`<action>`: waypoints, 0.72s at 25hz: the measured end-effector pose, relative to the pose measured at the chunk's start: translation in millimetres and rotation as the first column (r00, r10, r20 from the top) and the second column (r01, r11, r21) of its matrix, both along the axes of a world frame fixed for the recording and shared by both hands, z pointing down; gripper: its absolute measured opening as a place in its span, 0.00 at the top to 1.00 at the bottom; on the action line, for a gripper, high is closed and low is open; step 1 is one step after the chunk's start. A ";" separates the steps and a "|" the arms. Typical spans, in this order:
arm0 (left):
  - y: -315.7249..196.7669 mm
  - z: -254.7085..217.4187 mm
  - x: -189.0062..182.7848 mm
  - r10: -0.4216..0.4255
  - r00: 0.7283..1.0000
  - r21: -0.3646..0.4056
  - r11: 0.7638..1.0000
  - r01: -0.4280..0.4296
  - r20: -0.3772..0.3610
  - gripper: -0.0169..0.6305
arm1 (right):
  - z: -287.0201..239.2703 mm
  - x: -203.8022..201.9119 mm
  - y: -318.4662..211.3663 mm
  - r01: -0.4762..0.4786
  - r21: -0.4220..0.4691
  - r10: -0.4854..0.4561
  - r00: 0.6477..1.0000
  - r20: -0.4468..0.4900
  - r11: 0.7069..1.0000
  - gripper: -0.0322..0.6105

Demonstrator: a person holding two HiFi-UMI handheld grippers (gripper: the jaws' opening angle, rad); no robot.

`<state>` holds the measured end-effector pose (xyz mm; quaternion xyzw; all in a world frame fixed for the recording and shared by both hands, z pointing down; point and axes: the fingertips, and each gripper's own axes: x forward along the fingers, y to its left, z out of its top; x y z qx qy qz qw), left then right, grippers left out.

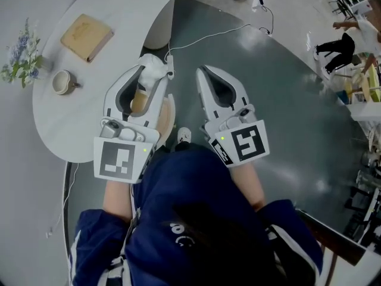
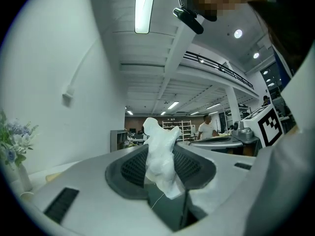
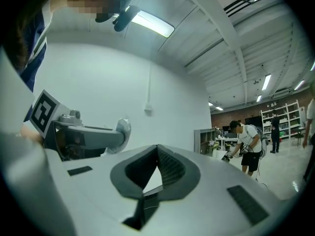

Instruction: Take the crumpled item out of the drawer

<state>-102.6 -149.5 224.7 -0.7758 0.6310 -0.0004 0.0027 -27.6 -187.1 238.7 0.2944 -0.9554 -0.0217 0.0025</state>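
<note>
The crumpled white wad [image 2: 160,154] sat pinched between the ribbed grey pads of the left gripper [image 1: 156,76] and stuck up above them at the middle of the left gripper view. Just right of it in the head view, the right gripper [image 1: 202,72] had its jaws pressed together on nothing. Behind them lay the dark grey floor [image 1: 280,100] and the curved white table [image 1: 89,130], which bore a flat tan block [image 1: 87,36], a small cup [image 1: 62,81] and pale flowers [image 1: 22,58] at the upper left
</note>
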 end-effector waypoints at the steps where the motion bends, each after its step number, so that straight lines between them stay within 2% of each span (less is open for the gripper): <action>1: 0.3 -0.5 0.7 0.002 1.000 0.002 1.000 -0.002 0.000 0.74 | -0.3 1.1 -0.3 -0.005 0.001 0.005 1.000 0.001 1.000 0.94; 18: -8.6 6.9 8.3 0.017 1.000 -0.024 1.000 -0.017 -0.002 0.74 | 6.8 5.2 -6.2 -0.007 -0.007 0.006 1.000 -0.020 1.000 0.94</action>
